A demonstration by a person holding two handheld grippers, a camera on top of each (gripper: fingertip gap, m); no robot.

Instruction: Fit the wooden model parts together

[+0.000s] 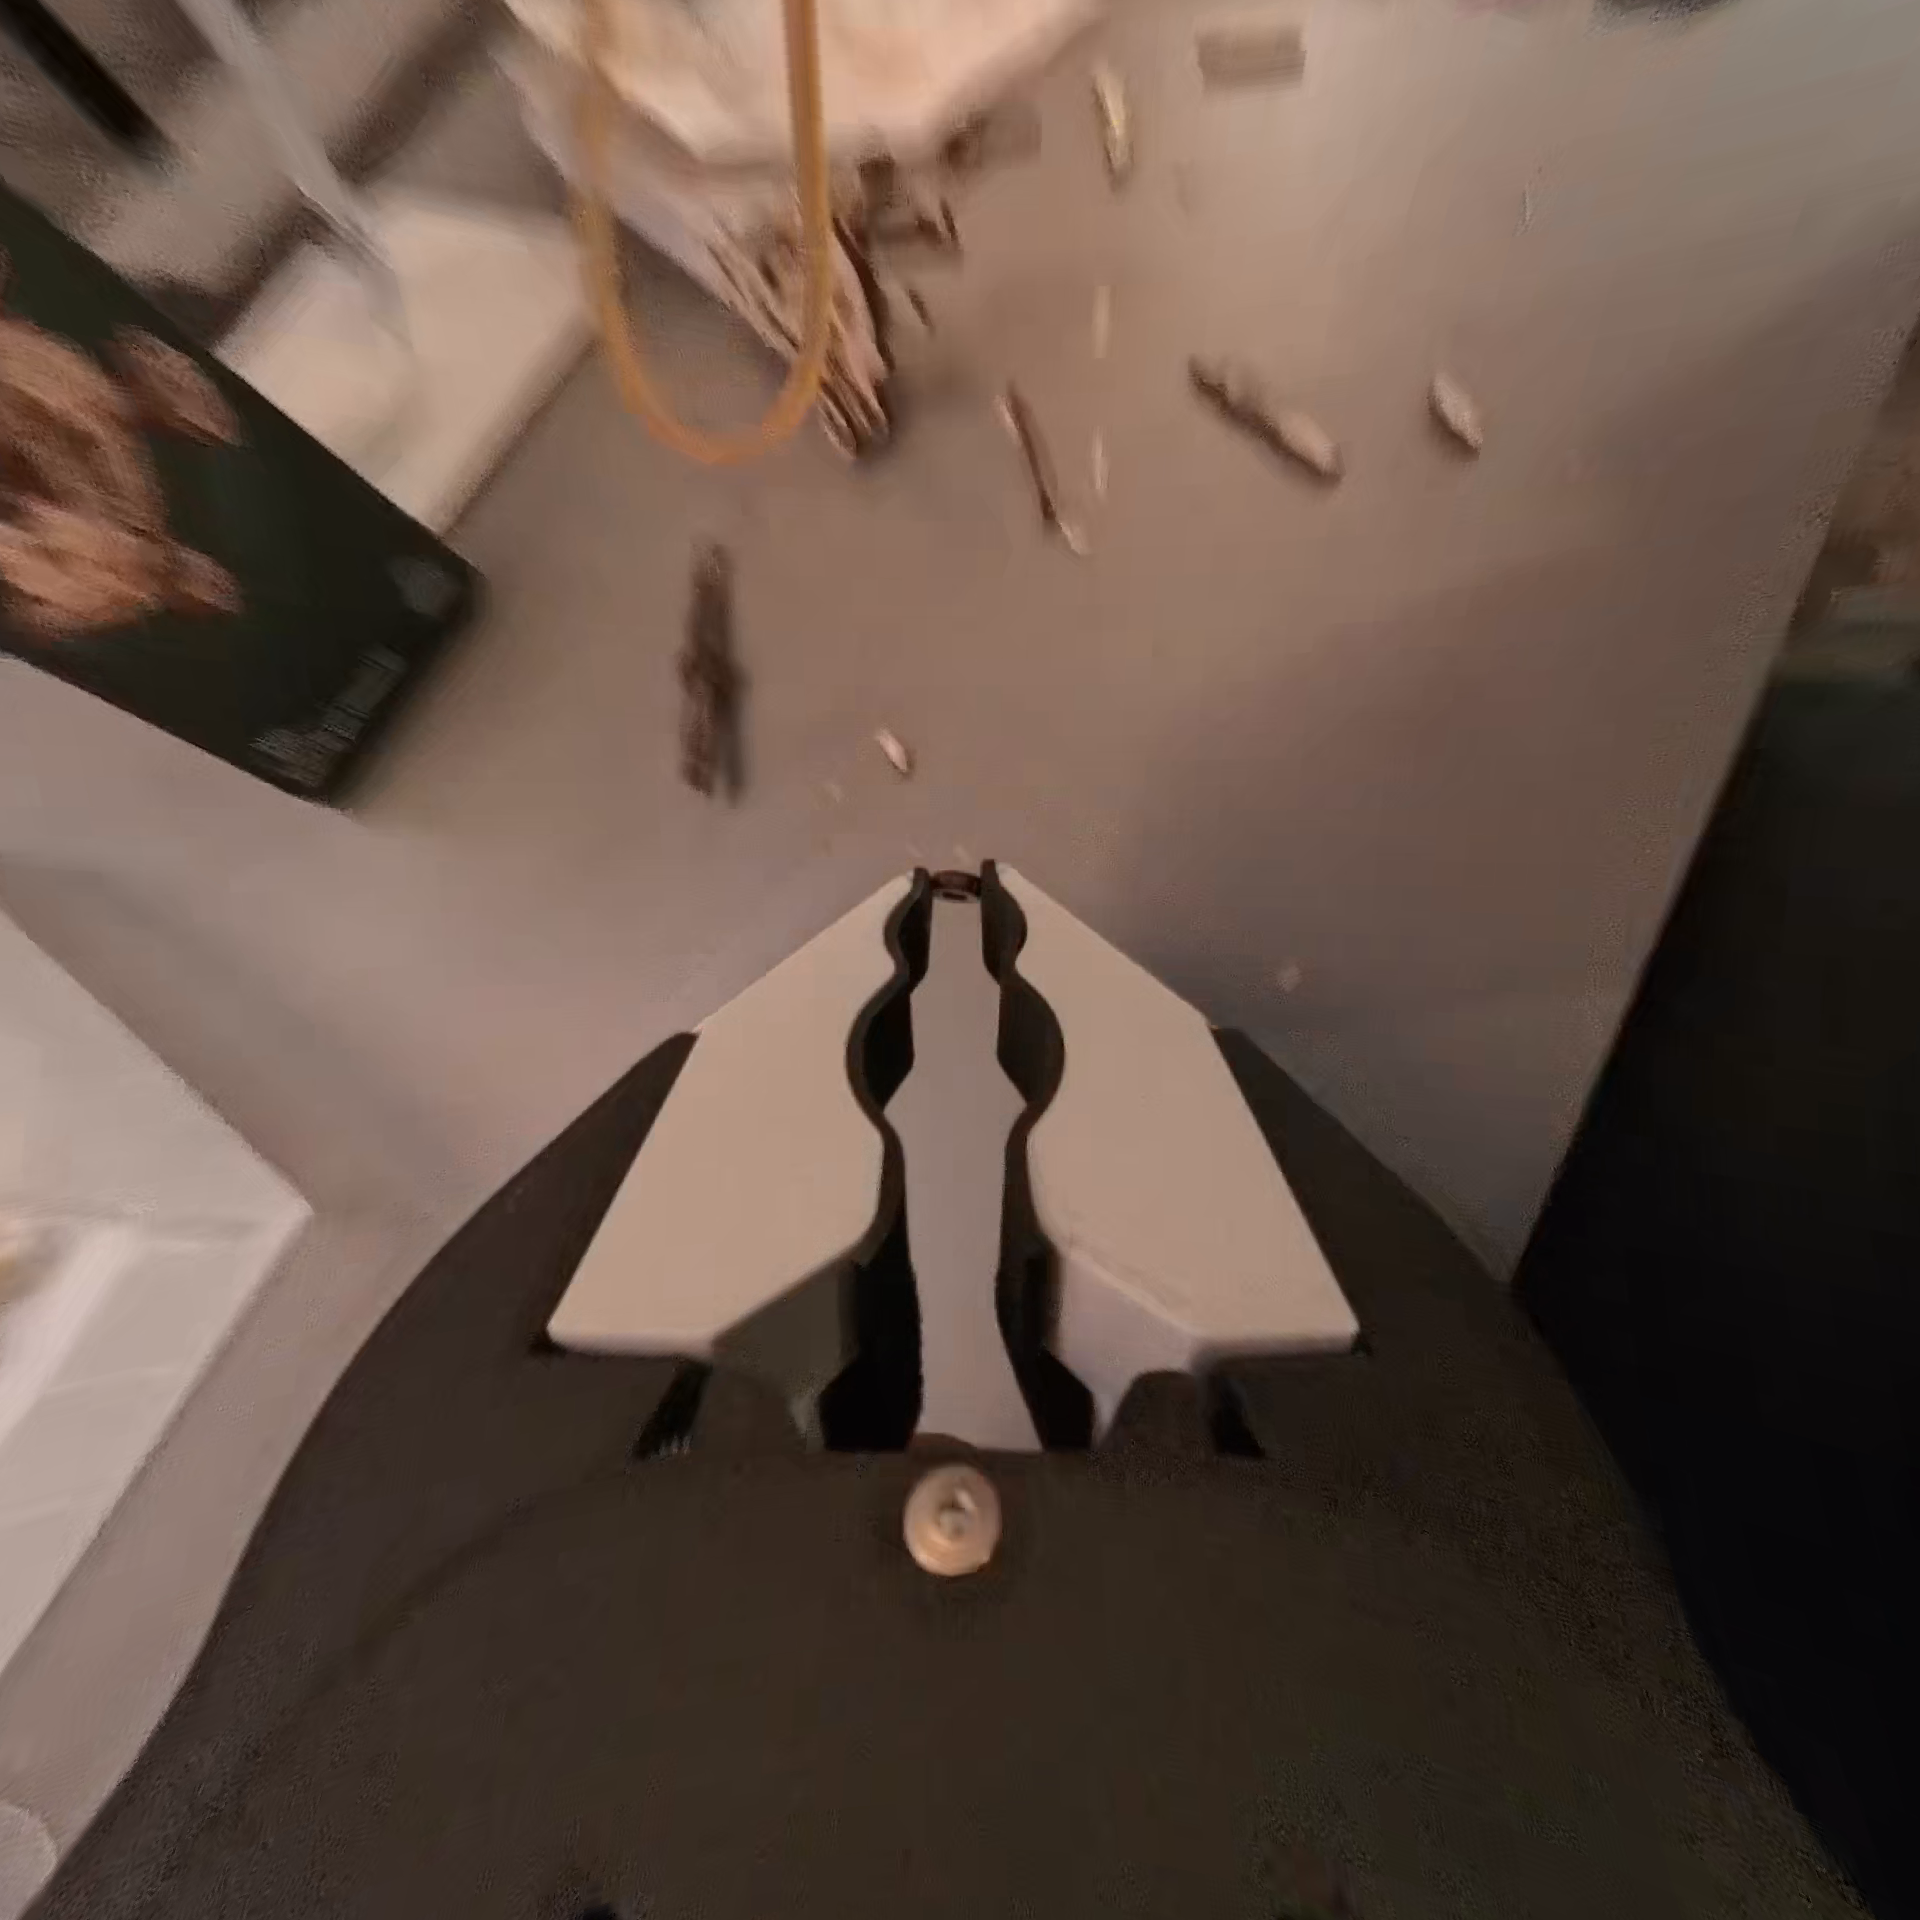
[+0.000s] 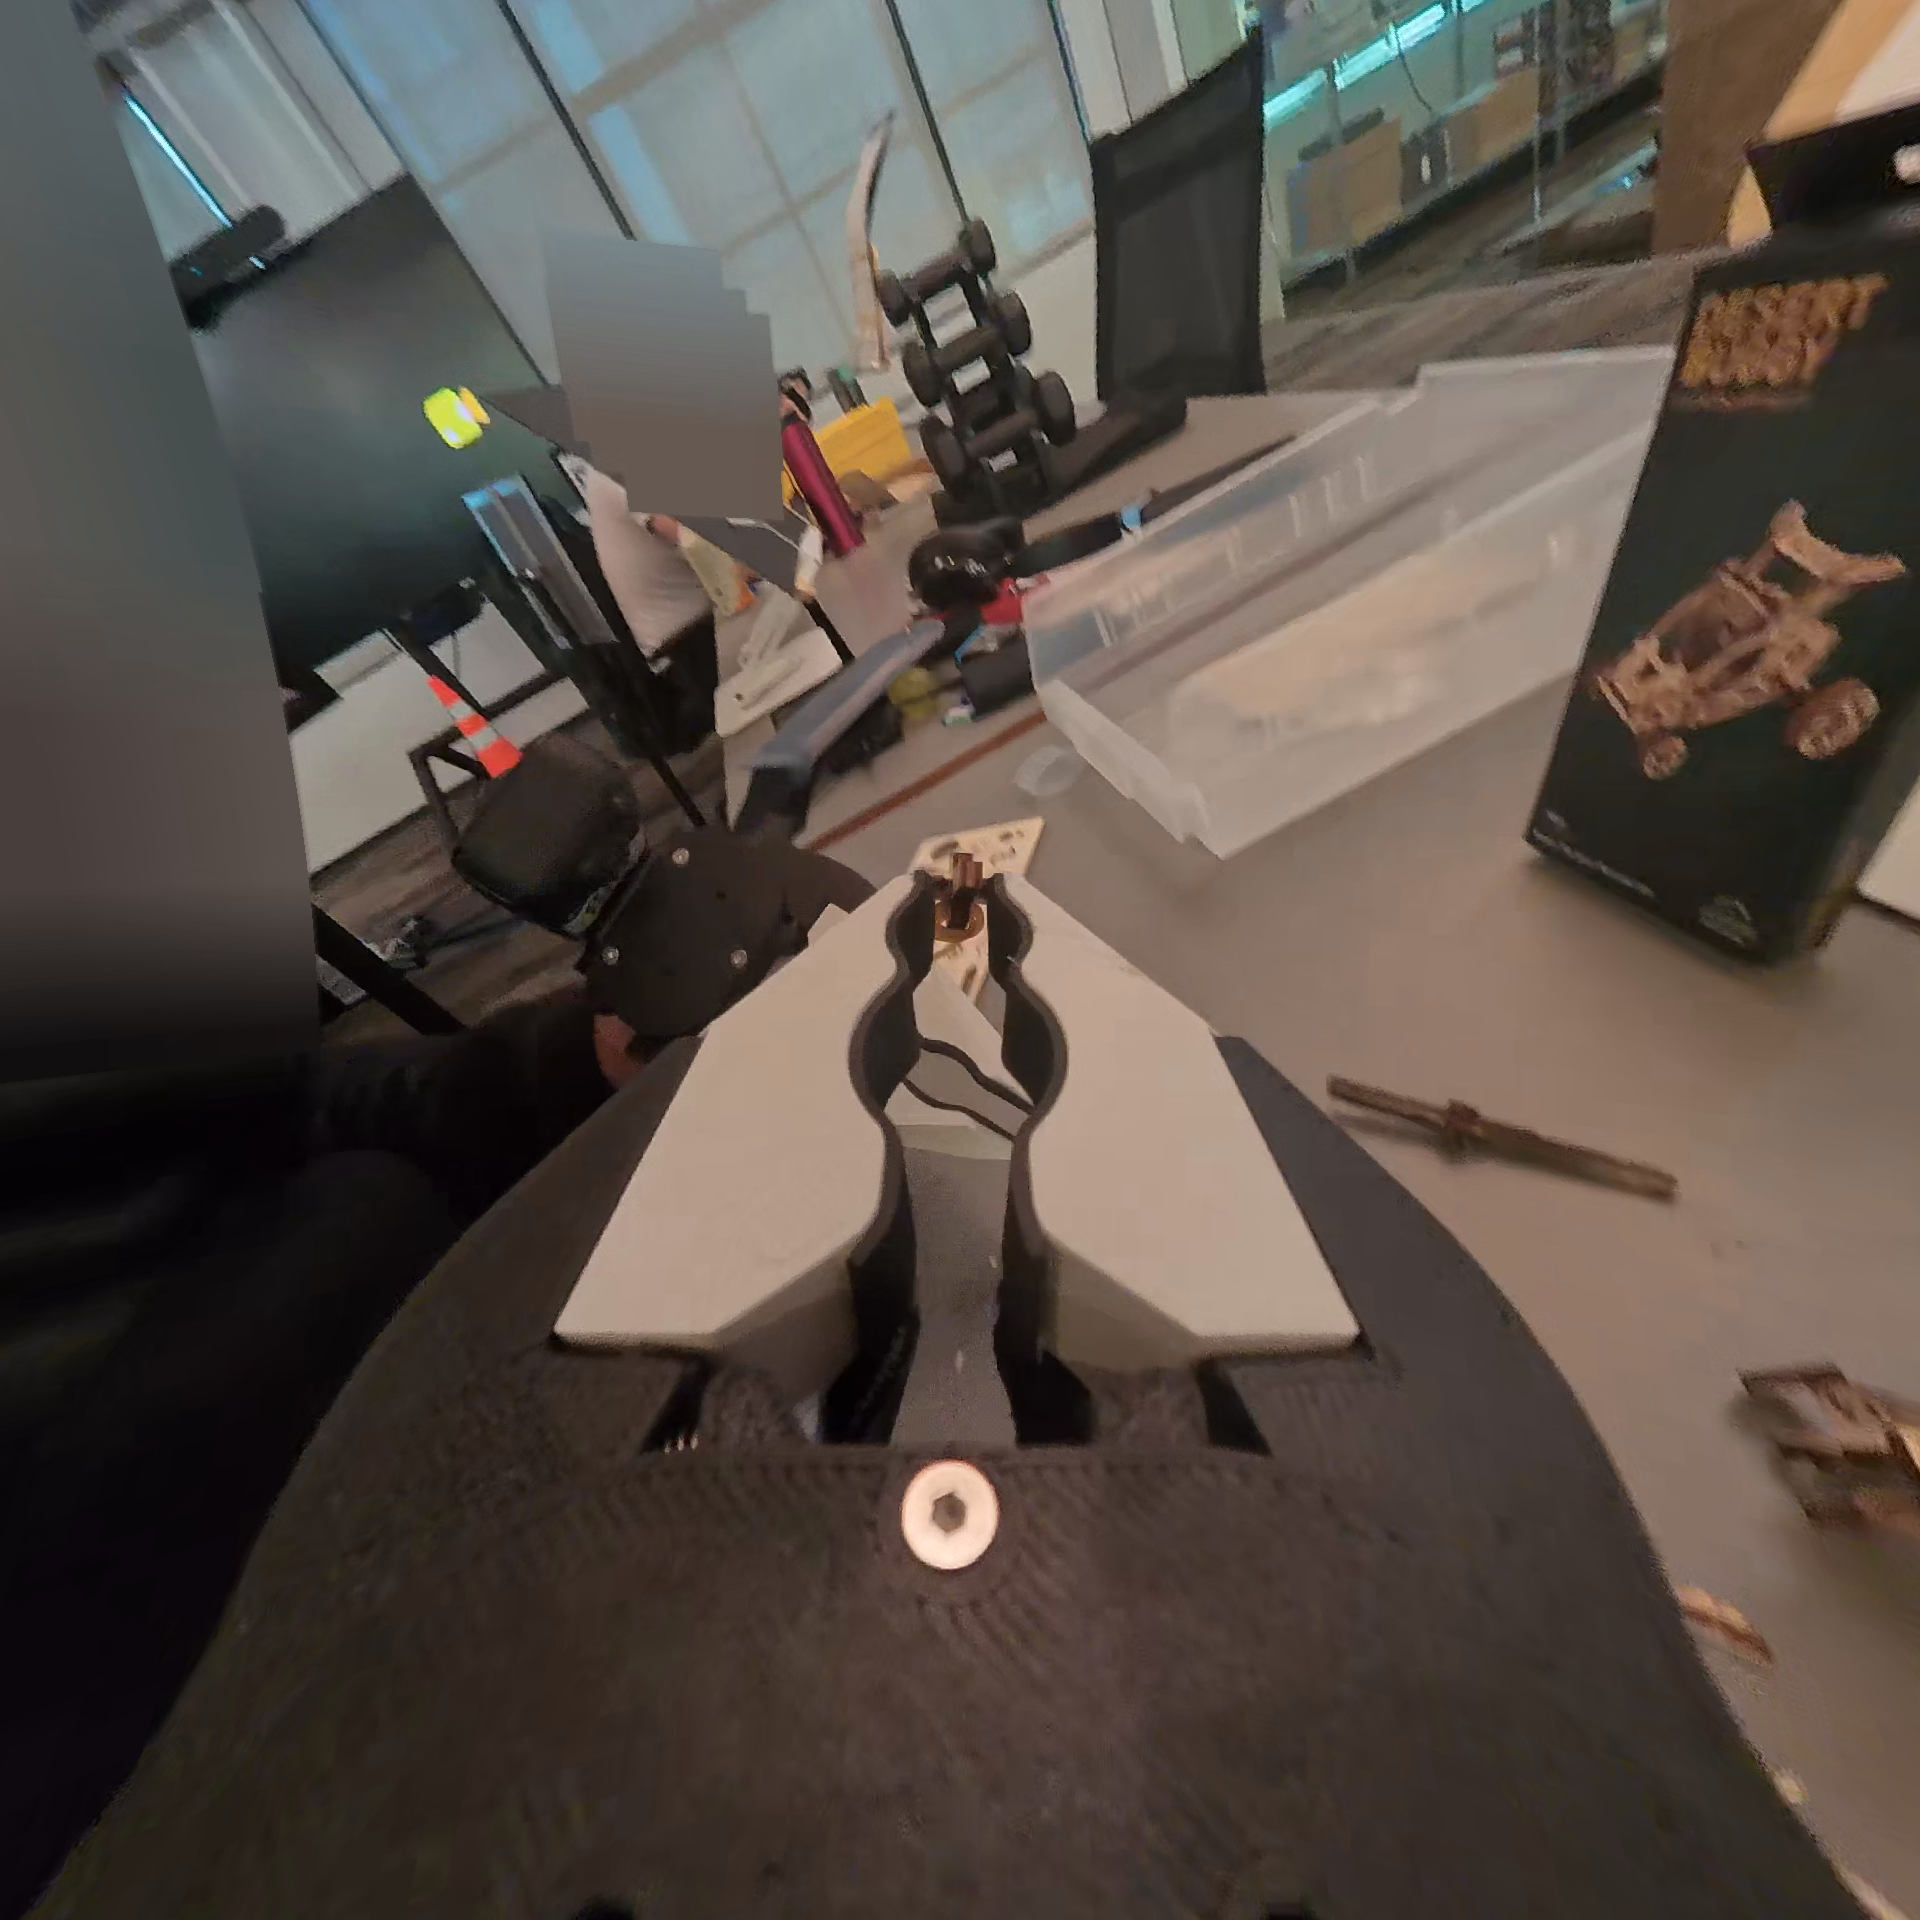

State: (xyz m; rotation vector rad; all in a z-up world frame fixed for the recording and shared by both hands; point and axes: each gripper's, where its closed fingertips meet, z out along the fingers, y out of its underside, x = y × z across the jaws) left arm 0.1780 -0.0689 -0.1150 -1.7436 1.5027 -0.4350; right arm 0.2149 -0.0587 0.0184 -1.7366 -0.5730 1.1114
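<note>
Bare table (image 1: 1299, 727) ahead of left claw (image 1: 954, 883); dark box (image 1: 239, 582) blocks left, scattered wooden parts (image 1: 1262, 416) beyond.

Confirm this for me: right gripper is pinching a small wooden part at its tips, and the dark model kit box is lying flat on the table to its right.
One thing is off. In the right wrist view the dark model kit box stands upright on the table, not flat. The rest holds: the right gripper pinches a small wooden part at its tips, box to its right.

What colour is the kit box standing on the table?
The box is dark green-black with a tan wooden buggy pictured on it, clearest in the right wrist view.
</note>
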